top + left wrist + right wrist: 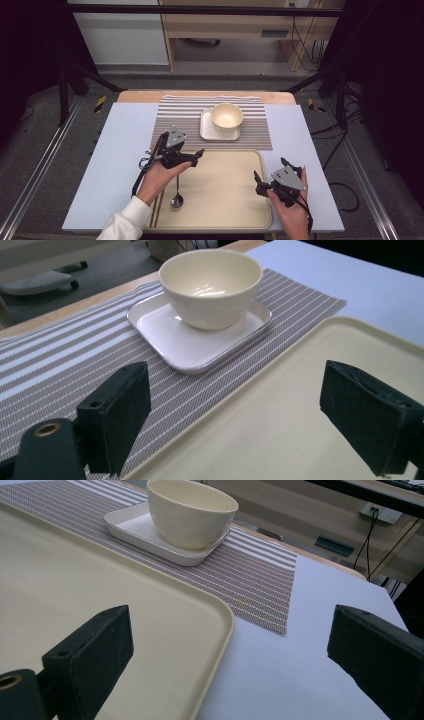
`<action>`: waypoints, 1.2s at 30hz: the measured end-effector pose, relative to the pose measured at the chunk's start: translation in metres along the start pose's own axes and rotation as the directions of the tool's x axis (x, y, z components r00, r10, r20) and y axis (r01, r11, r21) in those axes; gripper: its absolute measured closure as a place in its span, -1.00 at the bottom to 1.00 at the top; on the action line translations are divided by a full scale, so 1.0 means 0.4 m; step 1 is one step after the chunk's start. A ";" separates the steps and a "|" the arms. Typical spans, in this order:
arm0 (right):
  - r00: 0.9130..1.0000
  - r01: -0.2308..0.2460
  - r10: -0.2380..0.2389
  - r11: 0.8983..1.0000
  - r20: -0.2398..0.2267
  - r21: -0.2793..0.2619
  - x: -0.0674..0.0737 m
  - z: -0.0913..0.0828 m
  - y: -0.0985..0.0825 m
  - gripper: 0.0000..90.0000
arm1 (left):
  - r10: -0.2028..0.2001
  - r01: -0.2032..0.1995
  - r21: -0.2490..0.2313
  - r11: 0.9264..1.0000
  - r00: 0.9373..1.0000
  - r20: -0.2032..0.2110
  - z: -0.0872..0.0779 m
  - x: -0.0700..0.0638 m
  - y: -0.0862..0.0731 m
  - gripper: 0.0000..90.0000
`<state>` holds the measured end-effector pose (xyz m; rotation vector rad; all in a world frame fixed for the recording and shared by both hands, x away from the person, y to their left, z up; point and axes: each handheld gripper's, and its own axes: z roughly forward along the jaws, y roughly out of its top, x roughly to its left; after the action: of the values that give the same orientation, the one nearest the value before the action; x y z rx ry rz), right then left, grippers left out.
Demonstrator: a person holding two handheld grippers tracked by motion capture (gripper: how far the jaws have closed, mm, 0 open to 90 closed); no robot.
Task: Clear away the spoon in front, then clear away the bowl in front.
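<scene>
spoon: lies on the tray's left part, just below the left tongs; long axis runs near to far, bowl end nearest the person
left tongs: spread, nothing between them, above the tray's far-left corner
right tongs: spread, empty, at the tray's right edge, well apart from the spoon
nearer hand: left
bowl: on a white plate beyond the tray
surface: pale blue, striped mat past the tray
room: dark floor, wooden furniture behind
</scene>
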<state>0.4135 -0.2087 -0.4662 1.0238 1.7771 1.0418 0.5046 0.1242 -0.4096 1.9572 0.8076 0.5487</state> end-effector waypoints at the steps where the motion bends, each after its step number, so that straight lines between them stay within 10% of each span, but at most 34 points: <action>1: 1.000 -0.001 0.001 1.000 0.000 -0.004 0.000 0.000 0.000 -0.90 | -0.002 0.002 -0.004 1.000 1.000 0.001 0.001 -0.001 0.006 -0.75; 17: 1.000 -0.007 0.007 1.000 0.000 -0.004 -0.005 -0.001 0.001 -0.90 | 0.004 -0.005 -0.017 1.000 1.000 -0.020 0.047 0.025 0.126 -0.79; 25: 1.000 -0.029 0.029 1.000 0.005 -0.004 -0.012 -0.002 0.003 -0.89 | -0.080 0.081 0.009 0.997 0.996 -0.039 0.123 0.058 0.174 -0.75; 36: 1.000 -0.030 0.030 0.999 0.003 -0.012 -0.012 -0.004 0.005 -0.89 | -0.050 0.049 -0.011 0.999 0.993 -0.104 0.190 0.076 0.230 -0.68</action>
<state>0.4143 -0.2130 -0.4628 1.0475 1.7552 1.0676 0.6042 0.0685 -0.3638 1.9084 0.9154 0.6281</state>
